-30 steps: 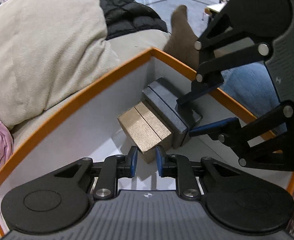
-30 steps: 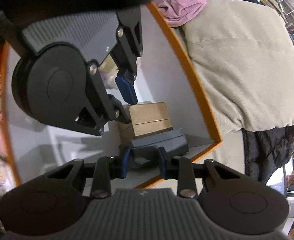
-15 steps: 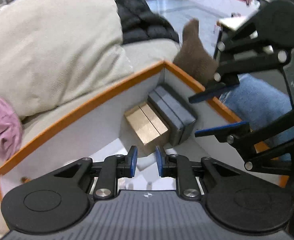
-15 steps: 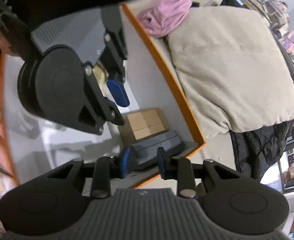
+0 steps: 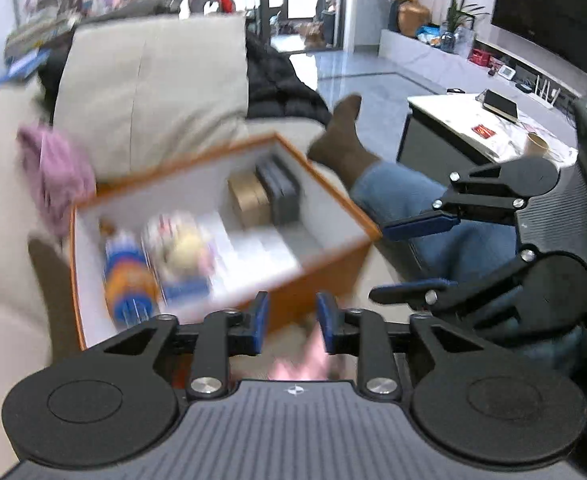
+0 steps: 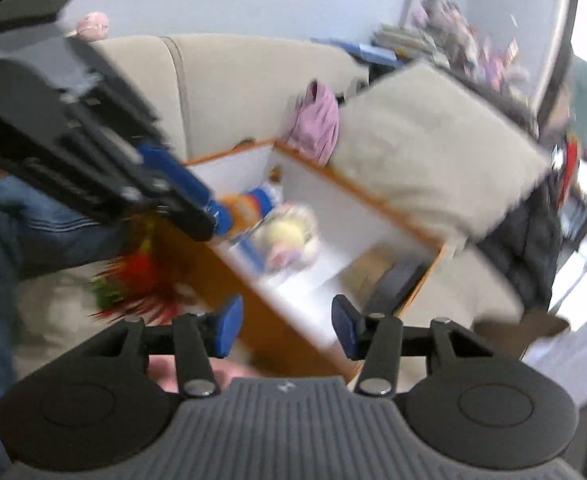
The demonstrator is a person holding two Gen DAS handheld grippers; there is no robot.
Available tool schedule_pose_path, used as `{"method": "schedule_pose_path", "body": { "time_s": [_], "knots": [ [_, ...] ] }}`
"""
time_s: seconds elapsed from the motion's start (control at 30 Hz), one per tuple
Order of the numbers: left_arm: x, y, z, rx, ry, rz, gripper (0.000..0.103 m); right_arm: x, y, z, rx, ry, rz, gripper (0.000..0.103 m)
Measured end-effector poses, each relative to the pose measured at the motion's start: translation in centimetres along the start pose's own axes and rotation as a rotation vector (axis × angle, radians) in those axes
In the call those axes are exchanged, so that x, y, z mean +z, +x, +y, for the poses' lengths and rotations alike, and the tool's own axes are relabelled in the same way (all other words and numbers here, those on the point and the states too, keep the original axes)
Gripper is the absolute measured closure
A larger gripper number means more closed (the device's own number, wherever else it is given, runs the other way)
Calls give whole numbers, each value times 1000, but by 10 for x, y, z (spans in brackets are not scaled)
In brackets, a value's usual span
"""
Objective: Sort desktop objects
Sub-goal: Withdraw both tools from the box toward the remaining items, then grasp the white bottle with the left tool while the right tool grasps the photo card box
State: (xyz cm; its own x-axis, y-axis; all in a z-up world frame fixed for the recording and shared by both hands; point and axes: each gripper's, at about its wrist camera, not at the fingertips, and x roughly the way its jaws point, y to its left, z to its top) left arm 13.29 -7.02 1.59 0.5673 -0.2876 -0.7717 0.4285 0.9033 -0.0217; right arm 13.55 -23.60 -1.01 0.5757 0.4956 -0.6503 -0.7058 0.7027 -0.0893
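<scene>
Both of your hand-held grippers were empty: the left hand-held gripper [image 5: 290, 322] and the right hand-held gripper [image 6: 286, 331] had just been spreading their jaws, nothing between them. Inside the orange-rimmed box [image 5: 325, 184] on the sofa [image 5: 149, 96], the tan box [image 5: 249, 196] stood against the dark case [image 5: 281, 188] at its far end.

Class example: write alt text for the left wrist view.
An orange-rimmed white box on a beige sofa holds a tan block, a dark grey case and blurred packets. The left gripper and right gripper hover nearby, open and empty.
</scene>
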Motion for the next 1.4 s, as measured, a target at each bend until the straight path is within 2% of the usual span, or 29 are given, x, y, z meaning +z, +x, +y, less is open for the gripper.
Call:
{"method": "schedule_pose_path", "body": {
  "time_s": [0.07, 0.17, 0.27, 0.37, 0.47, 0.53, 0.67, 0.77, 0.87, 1.03, 1.1, 1.2, 1.27, 1.4],
  "knots": [
    [-22, 5, -3, 14, -57, 40, 51, -20, 0, 4, 14, 141, 72, 51],
    [-59, 6, -7, 49, -107, 74, 51, -49, 9, 6, 25, 314, 157, 51],
    [-84, 11, -8, 23, -193, 79, 51, -78, 16, 11, -39, 414, 249, 51],
    [-96, 20, -9, -16, -237, 68, 51, -102, 25, 3, -77, 522, 338, 51],
    [-96, 30, -18, -2, -203, 64, 51, -118, 31, -2, -89, 594, 387, 51],
    [-95, 38, -23, -6, -168, 55, 51, -123, 35, -1, -98, 607, 392, 50],
    [-96, 64, -39, 8, -89, 108, 51, -127, 42, -2, -55, 654, 383, 42],
    [-96, 81, -46, 17, -53, 144, 51, -128, 46, -5, -25, 693, 365, 40],
    [-97, 96, -44, 28, -78, 206, 51, -130, 49, -7, -12, 719, 354, 36],
    [-101, 116, -34, 30, -152, 279, 50, -131, 51, -6, -8, 726, 332, 35],
    [-102, 117, -33, 20, -162, 272, 44, -131, 51, -6, -9, 723, 318, 36],
    [-104, 118, -38, 2, -152, 267, 36, -131, 48, -7, -19, 732, 288, 46],
    [-107, 118, -45, -10, -125, 261, 35, -131, 45, -11, -22, 757, 261, 56],
    [-112, 112, -56, 22, -76, 243, 42, -129, 33, -11, -34, 758, 220, 68]
  ]
}}
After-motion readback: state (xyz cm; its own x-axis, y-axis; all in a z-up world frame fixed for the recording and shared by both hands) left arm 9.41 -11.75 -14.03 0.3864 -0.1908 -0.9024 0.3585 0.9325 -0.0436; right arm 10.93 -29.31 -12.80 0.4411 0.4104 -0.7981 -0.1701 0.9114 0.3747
